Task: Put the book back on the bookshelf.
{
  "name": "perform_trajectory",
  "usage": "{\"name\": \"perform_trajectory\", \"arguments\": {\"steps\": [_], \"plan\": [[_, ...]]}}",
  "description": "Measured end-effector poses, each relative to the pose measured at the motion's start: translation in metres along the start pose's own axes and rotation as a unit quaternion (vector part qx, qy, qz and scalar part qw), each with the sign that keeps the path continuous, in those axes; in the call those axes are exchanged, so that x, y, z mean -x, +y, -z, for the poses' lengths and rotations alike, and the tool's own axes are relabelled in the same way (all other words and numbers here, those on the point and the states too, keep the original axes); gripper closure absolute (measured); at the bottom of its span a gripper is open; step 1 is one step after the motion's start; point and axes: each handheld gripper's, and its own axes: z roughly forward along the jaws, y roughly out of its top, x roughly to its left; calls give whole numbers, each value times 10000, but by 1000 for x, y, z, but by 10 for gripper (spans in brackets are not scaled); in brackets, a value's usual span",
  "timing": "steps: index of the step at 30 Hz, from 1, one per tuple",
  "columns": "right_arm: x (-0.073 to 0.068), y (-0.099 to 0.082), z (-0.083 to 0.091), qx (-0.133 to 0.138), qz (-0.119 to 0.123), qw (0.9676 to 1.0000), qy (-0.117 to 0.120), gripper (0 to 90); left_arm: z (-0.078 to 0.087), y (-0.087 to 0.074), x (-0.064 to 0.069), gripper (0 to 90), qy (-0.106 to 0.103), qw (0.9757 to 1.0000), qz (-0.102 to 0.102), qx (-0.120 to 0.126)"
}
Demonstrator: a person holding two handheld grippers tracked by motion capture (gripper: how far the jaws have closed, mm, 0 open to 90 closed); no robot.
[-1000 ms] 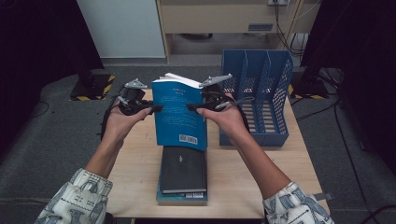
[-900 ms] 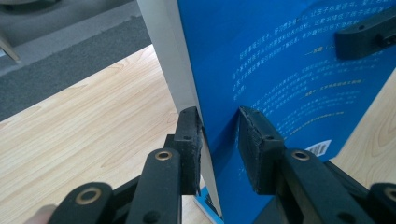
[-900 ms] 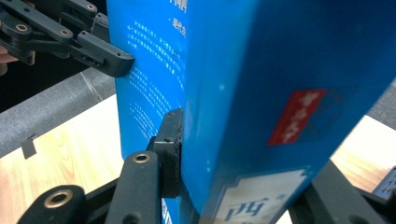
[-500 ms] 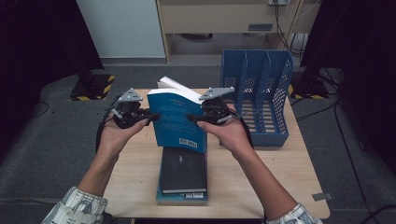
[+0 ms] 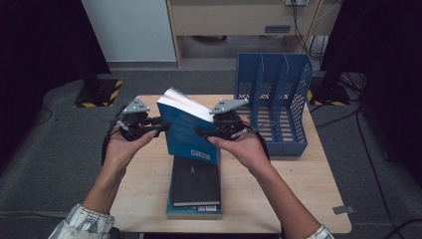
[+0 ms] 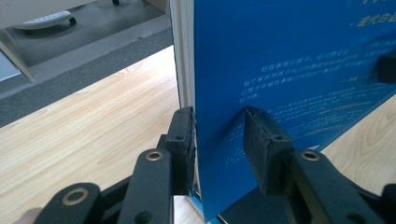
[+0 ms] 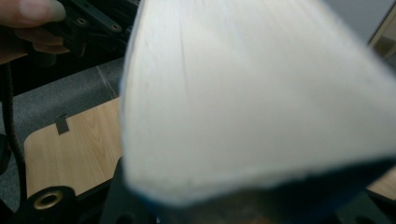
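- Left tongs [image 5: 158, 127] straddle the blue book's [image 5: 186, 130] edge; jaws just eased wider, near pad off the cover.
- Right tongs [image 5: 203, 132] at opposite edge, opening too; grip not readable.
- Book tilted above desk [image 5: 149, 164].
- Risk: loosened hold, book drops onto stacked books [image 5: 195, 186].

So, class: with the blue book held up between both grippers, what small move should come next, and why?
Probably swing the blue book right toward the blue file rack. It is off the table, tilted, above the stack of books, with the left gripper and right gripper at its two edges; both sets of jaws have just been opening around it, so firm the grip first.
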Motion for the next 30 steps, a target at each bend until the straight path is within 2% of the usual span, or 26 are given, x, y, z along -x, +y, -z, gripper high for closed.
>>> {"name": "perform_trajectory", "arguments": {"steps": [6,11,19,25,27,28,30], "plan": [[-2,8,-1,80,75,9999,39,480,-1,0,1,623,13,10000,-9,12],[1,10,-1,133,71,9998,139,488,-1,0,1,622,11,10000,-24,6],[2,13,-3,210,100,9996,168,517,-2,1,1,621,19,10000,-34,-6],[5,13,-5,268,95,9994,200,576,-4,0,1,606,-2,10000,-46,-10],[6,13,-5,265,103,9994,199,584,-5,-1,1,557,-18,10000,-39,-9],[8,13,-4,265,78,9994,222,591,-7,-7,1,509,45,10000,-10,-2],[10,13,-5,284,56,9993,240,596,-8,-11,0,483,79,10000,-6,-26]]}}
